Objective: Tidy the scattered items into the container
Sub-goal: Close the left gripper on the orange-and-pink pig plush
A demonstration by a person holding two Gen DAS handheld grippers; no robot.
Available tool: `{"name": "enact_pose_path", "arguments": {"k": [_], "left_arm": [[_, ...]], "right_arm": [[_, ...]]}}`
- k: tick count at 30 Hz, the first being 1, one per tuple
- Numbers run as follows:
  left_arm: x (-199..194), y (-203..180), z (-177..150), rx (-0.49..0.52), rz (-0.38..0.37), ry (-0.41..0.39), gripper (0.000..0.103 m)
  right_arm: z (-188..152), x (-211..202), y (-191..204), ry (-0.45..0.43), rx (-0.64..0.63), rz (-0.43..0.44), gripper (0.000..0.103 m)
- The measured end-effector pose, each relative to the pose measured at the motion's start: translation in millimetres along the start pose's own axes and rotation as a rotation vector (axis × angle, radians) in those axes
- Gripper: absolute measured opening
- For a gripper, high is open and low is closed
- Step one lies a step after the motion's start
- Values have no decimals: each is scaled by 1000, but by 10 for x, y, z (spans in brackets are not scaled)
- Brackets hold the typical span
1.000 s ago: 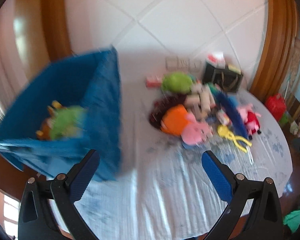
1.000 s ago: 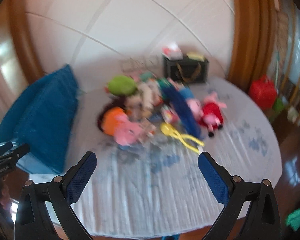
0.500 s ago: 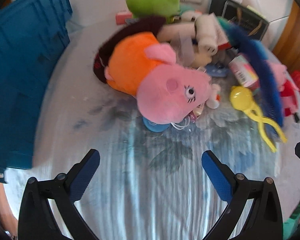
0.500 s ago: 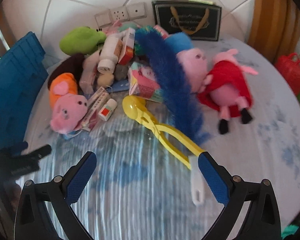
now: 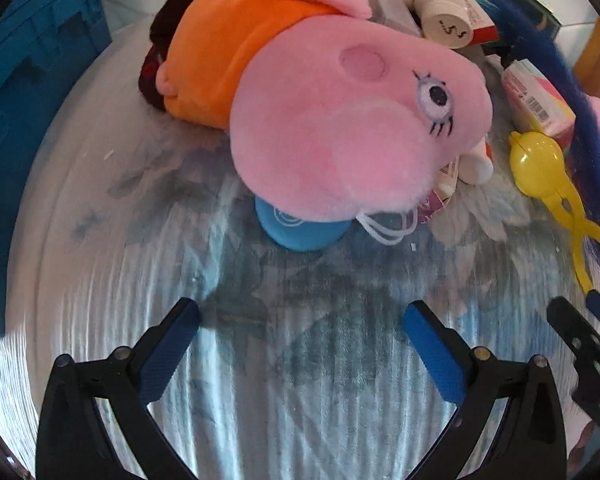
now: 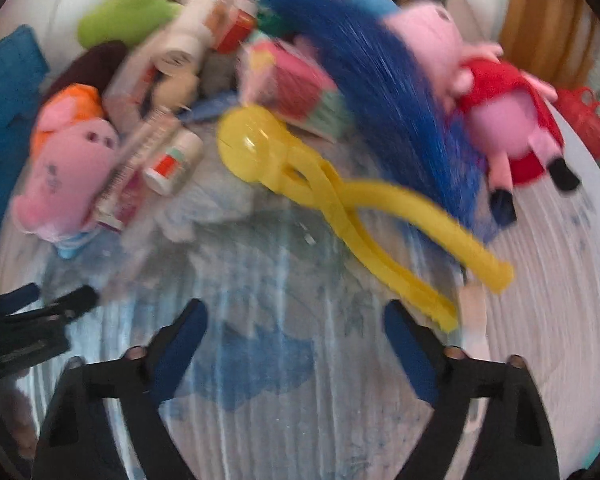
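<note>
A pink pig plush in an orange dress (image 5: 340, 120) lies on the cloth-covered table, its head resting on a small blue cap (image 5: 300, 232). My left gripper (image 5: 300, 310) hovers open just in front of it, nothing between its fingers. The blue container (image 5: 40, 60) stands at the left. Yellow plastic tongs (image 6: 340, 188) lie ahead of my right gripper (image 6: 294, 308), handle ends close to its right finger. Its jaws are closing with nothing between them. In that view the picture is blurred and the orange-dressed pig (image 6: 68, 156) lies at the left.
The pile holds a blue feather duster (image 6: 380, 80), a pig plush in red (image 6: 508, 120), a green plush (image 6: 128, 16), white bottles, tubes and a pink box (image 6: 296, 88). A dark gift bag stands at the back. Each gripper shows at the edge of the other's view.
Both grippers have dropped from high above the table to close over the toy pile. The container has slid to the left edge. The right jaws have narrowed.
</note>
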State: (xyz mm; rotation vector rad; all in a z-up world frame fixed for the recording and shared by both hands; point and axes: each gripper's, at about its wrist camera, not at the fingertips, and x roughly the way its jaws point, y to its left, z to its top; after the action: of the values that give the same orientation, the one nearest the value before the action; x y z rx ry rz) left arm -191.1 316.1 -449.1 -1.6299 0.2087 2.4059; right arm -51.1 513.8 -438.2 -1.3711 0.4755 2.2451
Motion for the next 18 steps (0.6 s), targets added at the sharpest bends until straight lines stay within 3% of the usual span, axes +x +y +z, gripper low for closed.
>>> {"name": "enact_pose_path", "arguments": {"k": [3,5,6,7,8,13,15,18], "left_arm": [[-20,4,-51,24,-8,-33,103],[-30,17,-67,31,-18,-45,103],[-43,28,-72,35,-22,-43,102],[-83,40,-76,38,-22,-50,85],[-167,53,-70,39,-19,-68,74],[-621,64,187,-16,-37,-204,74],[-708,76,352,-42,-23,-256,74],[-656,134,495,-74,0,-253,74]], "right_arm": [[-105,-2,65,-22,-20,-66,72],[-146,-12,74,-25,-17,-62,66],[-150,-30,75,-22,-16,-57,43],[-143,-56,75,-16,-18,-45,7],[-127,-91,72,-17,-19,-23,2],[164,-355,81,-123,-83,48,3],[326,-292,127,-105,-117,90,3],[499,-172,283,-82,-164,172,3]]}}
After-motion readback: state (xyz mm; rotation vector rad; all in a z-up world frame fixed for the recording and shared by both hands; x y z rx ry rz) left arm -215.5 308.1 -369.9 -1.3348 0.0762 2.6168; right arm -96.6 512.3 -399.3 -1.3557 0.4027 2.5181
